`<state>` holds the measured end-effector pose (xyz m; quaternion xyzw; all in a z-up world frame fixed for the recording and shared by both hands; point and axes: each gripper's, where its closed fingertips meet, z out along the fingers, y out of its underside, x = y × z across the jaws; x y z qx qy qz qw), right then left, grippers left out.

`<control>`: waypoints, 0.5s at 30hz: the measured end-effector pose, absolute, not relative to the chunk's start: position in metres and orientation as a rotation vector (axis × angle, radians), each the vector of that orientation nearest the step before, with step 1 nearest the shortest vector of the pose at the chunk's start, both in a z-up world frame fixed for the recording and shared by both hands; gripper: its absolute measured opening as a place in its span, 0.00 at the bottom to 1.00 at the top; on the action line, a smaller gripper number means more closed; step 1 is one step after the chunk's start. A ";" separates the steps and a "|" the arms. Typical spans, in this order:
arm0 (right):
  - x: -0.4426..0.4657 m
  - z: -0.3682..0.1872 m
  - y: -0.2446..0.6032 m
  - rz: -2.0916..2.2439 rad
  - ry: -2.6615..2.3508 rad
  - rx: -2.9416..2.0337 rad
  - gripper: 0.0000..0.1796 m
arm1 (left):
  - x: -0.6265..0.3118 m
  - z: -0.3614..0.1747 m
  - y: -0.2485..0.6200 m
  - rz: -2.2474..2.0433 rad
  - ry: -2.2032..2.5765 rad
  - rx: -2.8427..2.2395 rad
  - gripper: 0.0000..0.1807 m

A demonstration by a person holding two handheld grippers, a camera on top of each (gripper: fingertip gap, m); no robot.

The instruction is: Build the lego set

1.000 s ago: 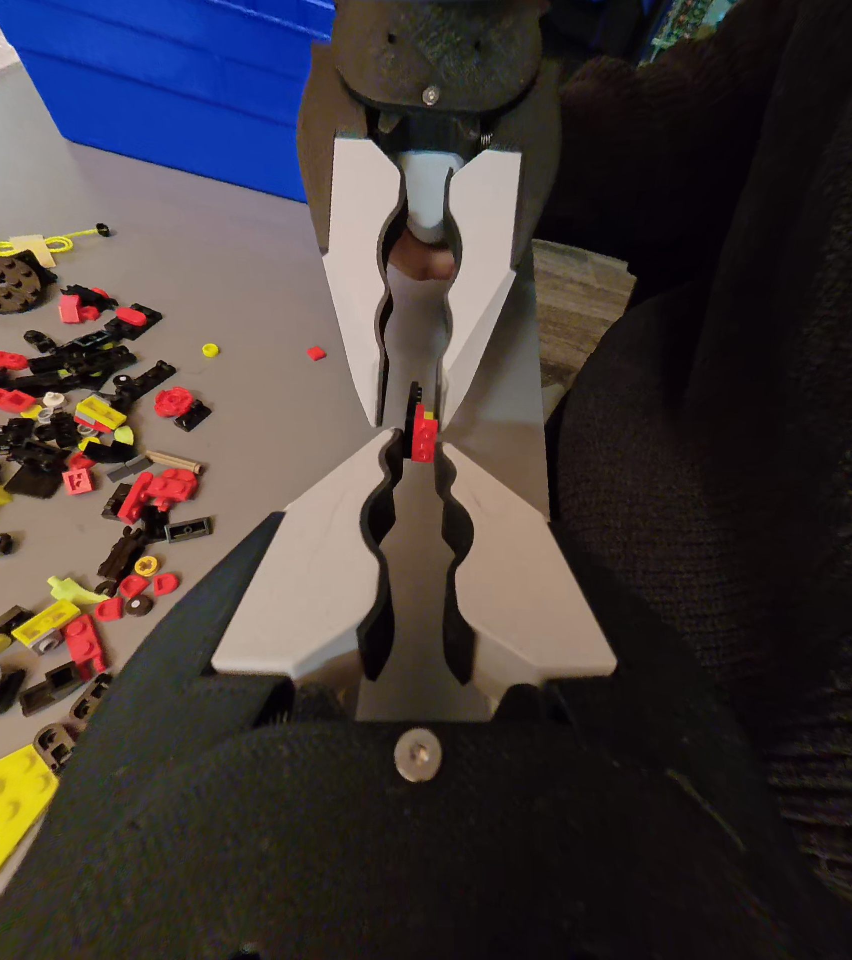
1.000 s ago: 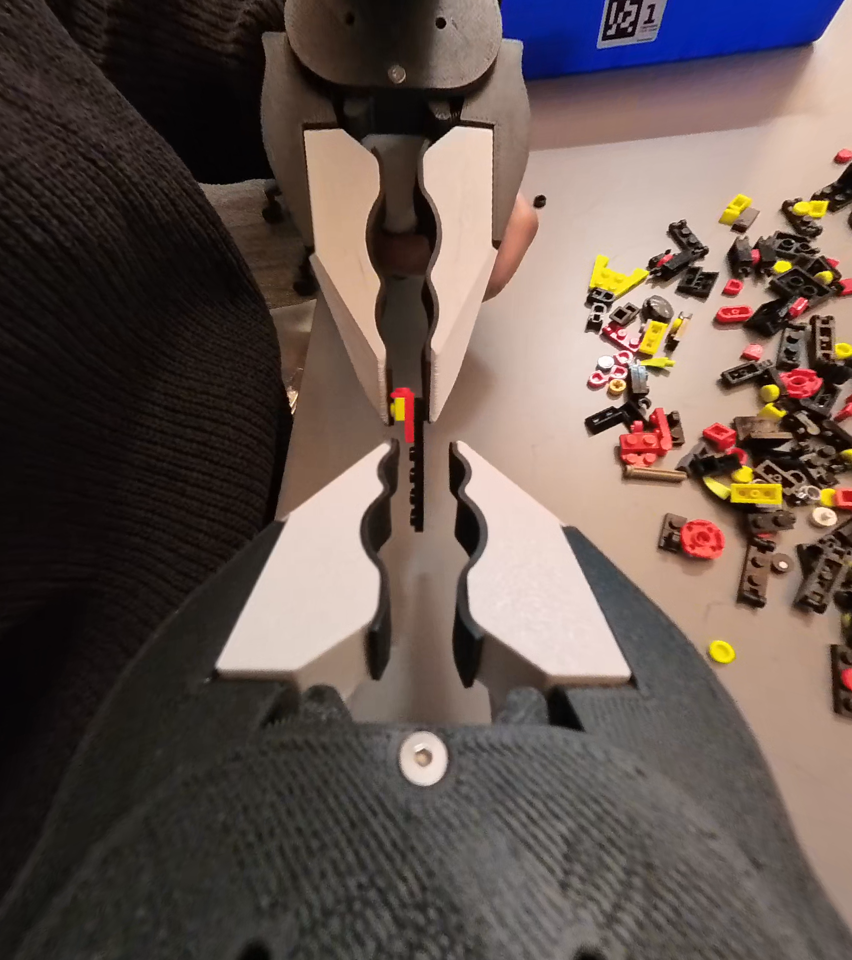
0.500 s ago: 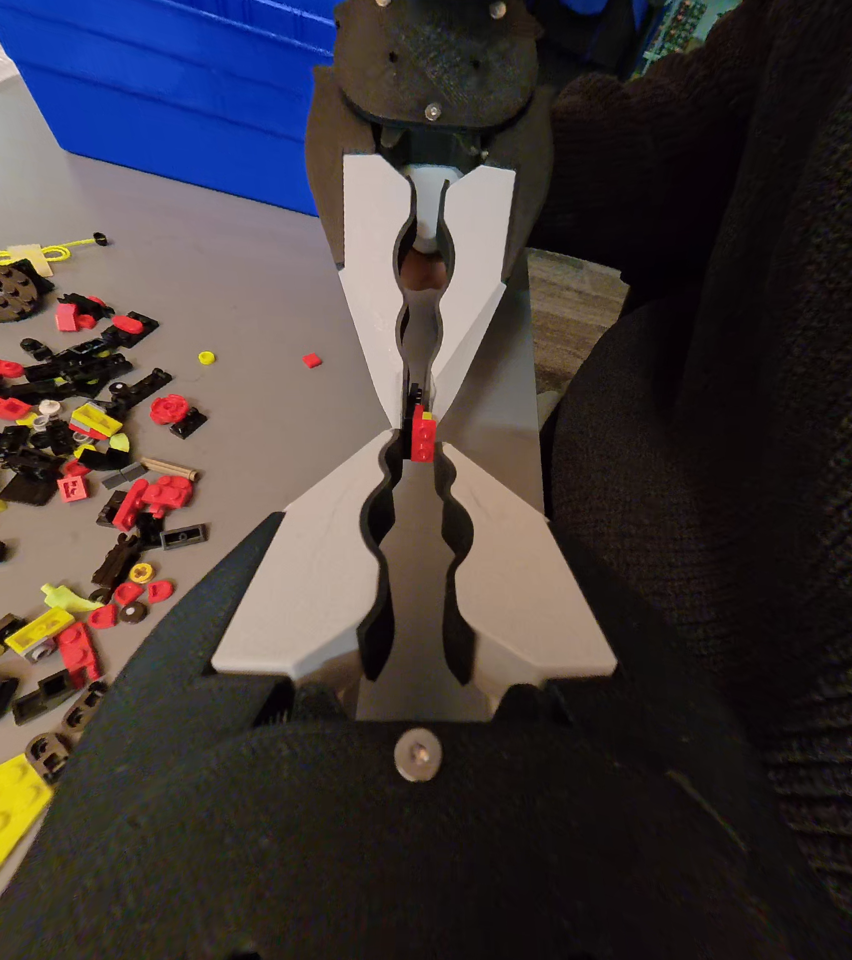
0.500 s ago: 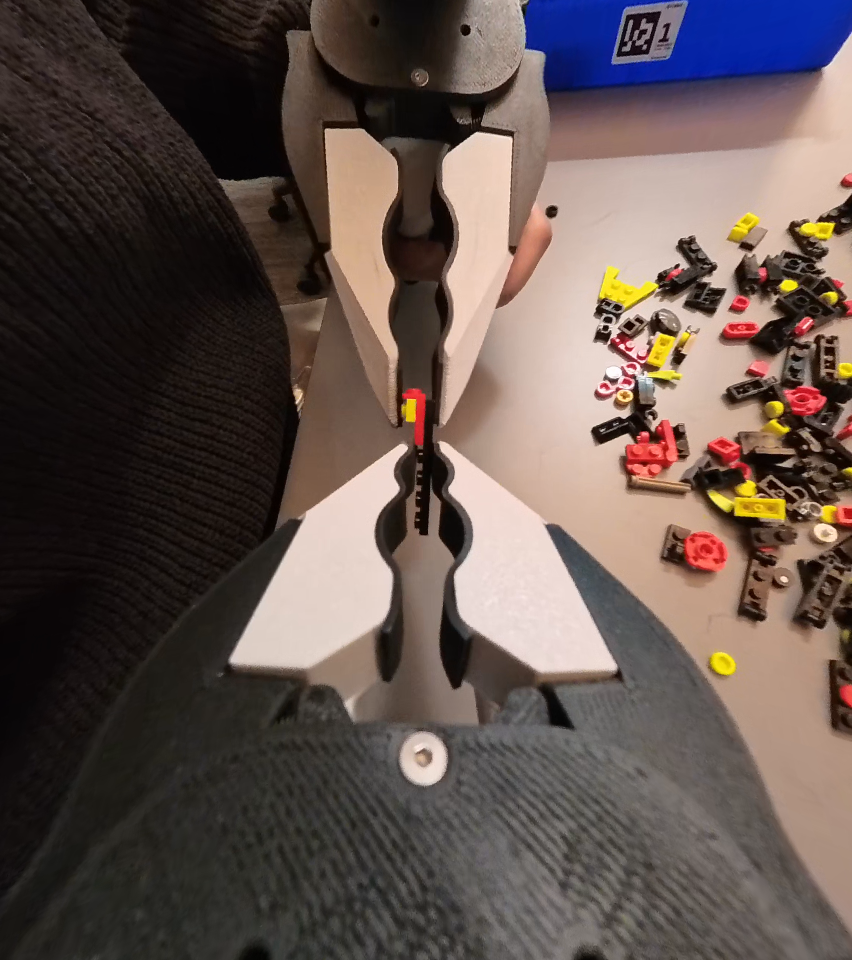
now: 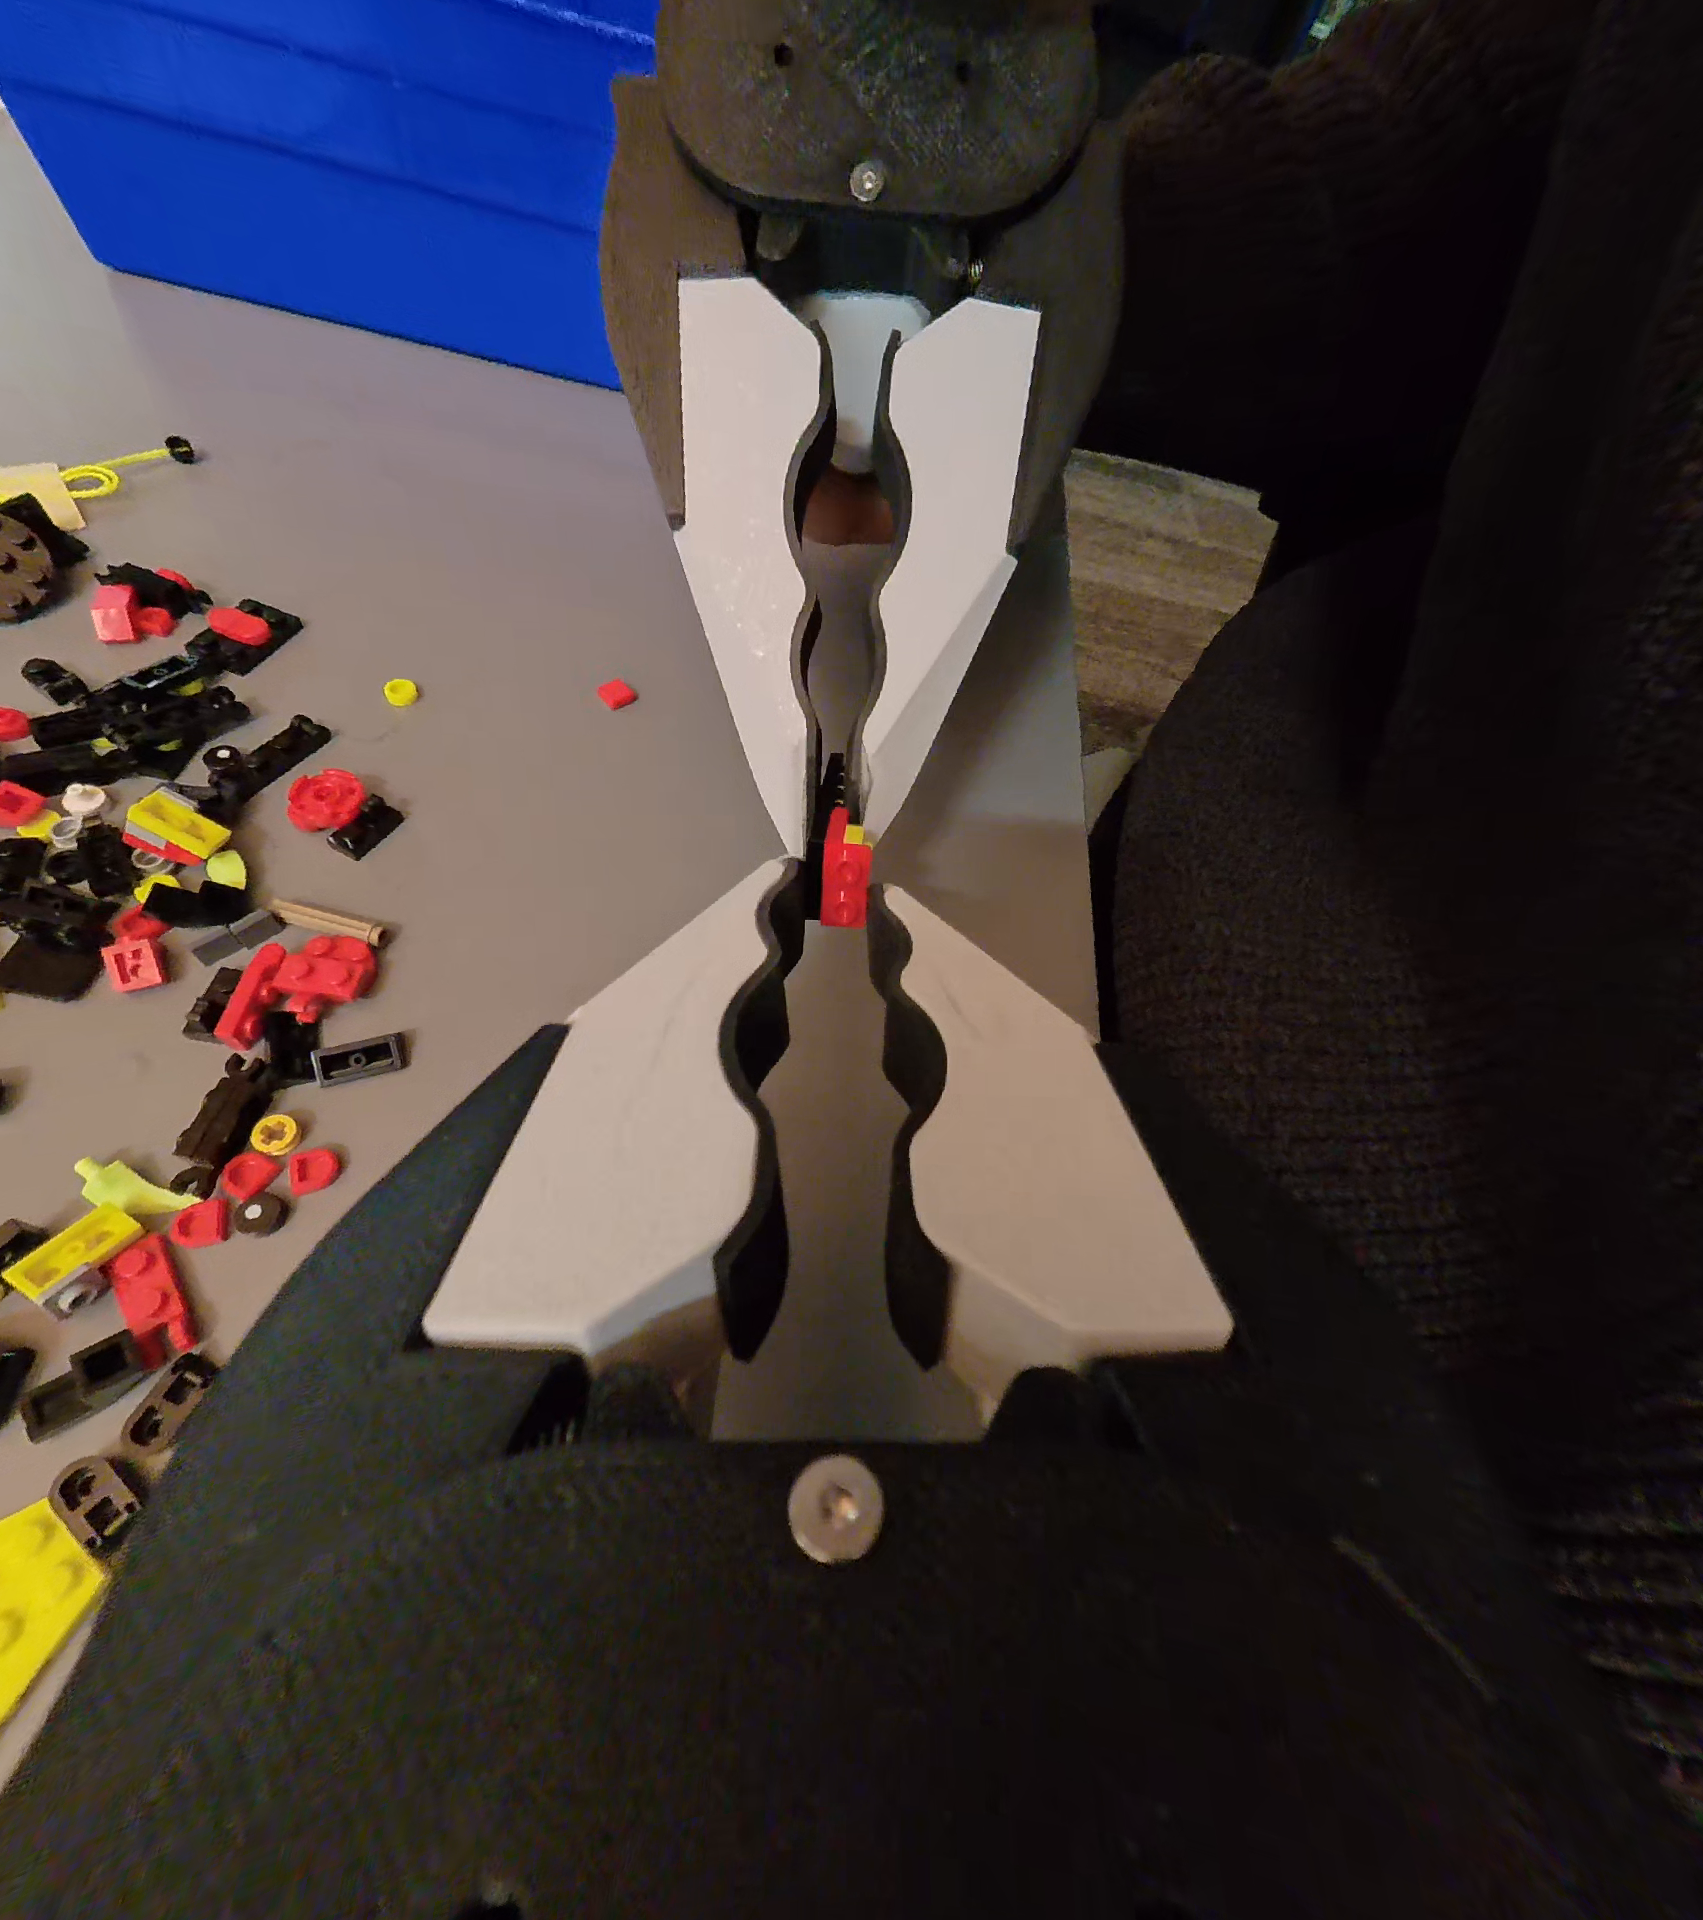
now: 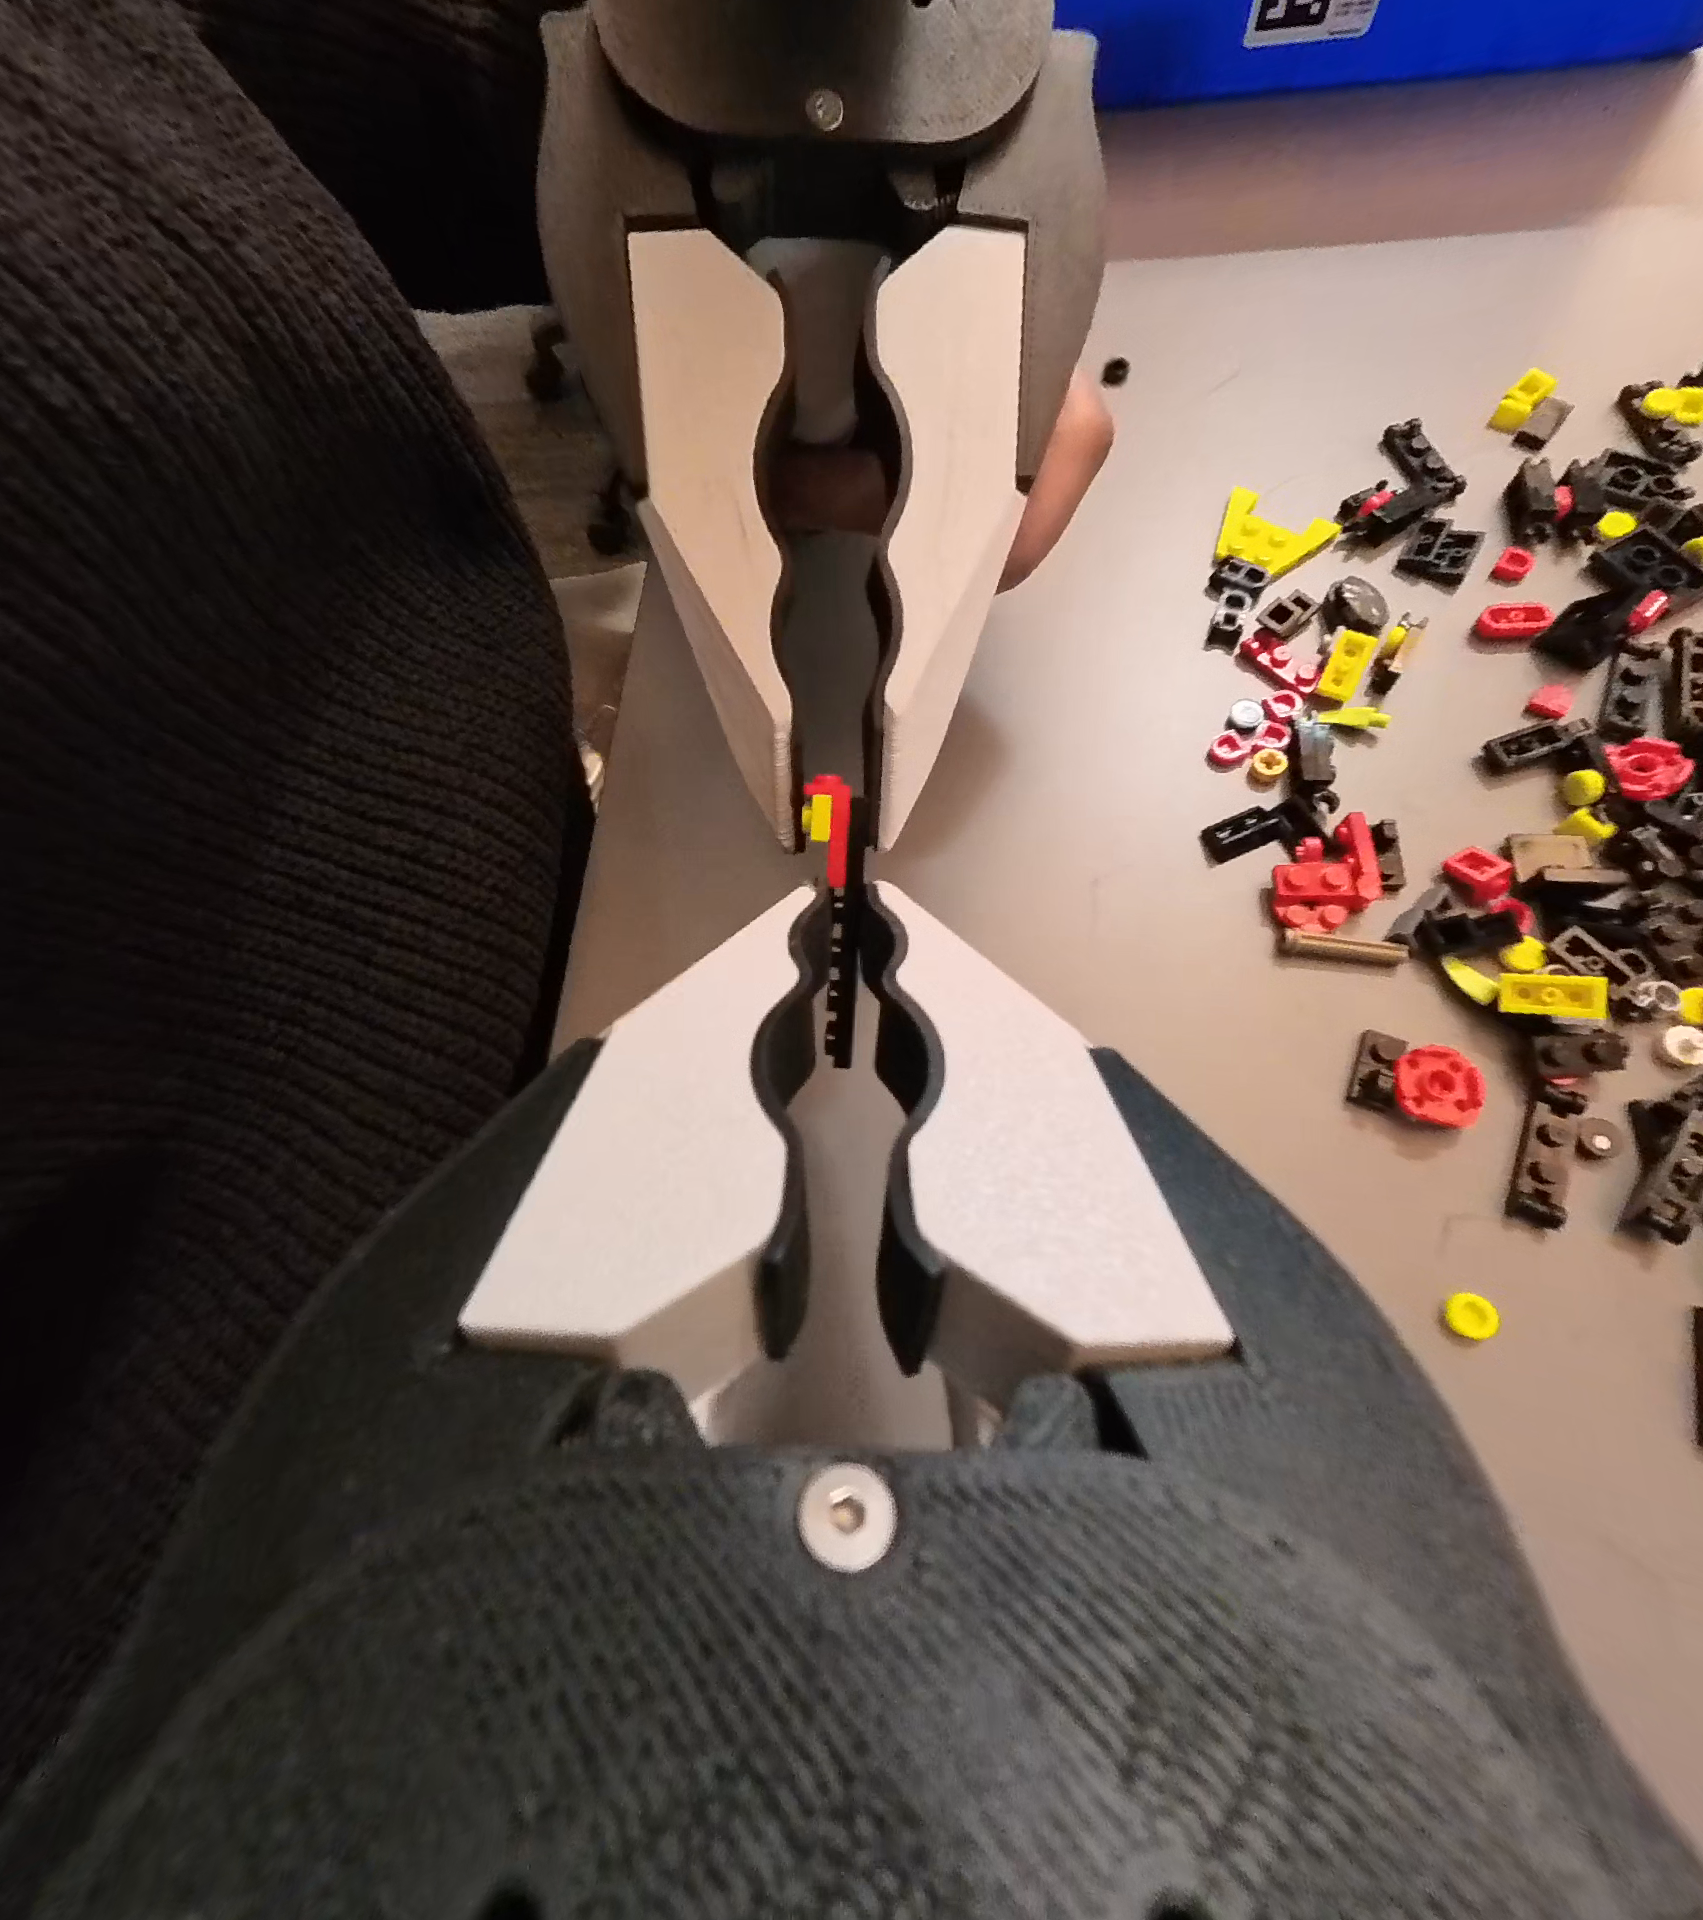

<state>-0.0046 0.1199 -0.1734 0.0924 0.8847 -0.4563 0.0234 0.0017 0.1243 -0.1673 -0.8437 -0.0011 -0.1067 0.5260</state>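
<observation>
My two grippers meet tip to tip above the grey table's near edge. Between them is a small lego assembly: a thin black plate with a red brick and a small yellow piece at one end. My left gripper is shut on the red and yellow end; in the right wrist view it is at the top. My right gripper is shut on the black plate's other end; in the left wrist view it comes in from above.
A pile of loose black, red and yellow lego pieces lies on the grey table; it also shows in the right wrist view. A blue bin stands behind. A person's black sweater fills the side beside the grippers. My two grippers' fingertips are within a few centimetres of each other.
My right gripper's fingers have closed from open onto the black plate. The two grippers have drawn closer together. The left gripper has kept its hold on the red end.
</observation>
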 end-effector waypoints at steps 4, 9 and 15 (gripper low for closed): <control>-0.007 -0.171 0.119 -1.448 2.696 0.320 0.02 | -0.002 -0.166 0.124 -0.235 -0.008 -2.015 0.05; -0.006 -0.174 0.118 -1.430 2.692 0.321 0.06 | -0.001 -0.166 0.125 -0.235 -0.004 -2.018 0.05; -0.006 -0.175 0.118 -1.425 2.686 0.319 0.03 | 0.000 -0.167 0.127 -0.245 -0.015 -2.020 0.05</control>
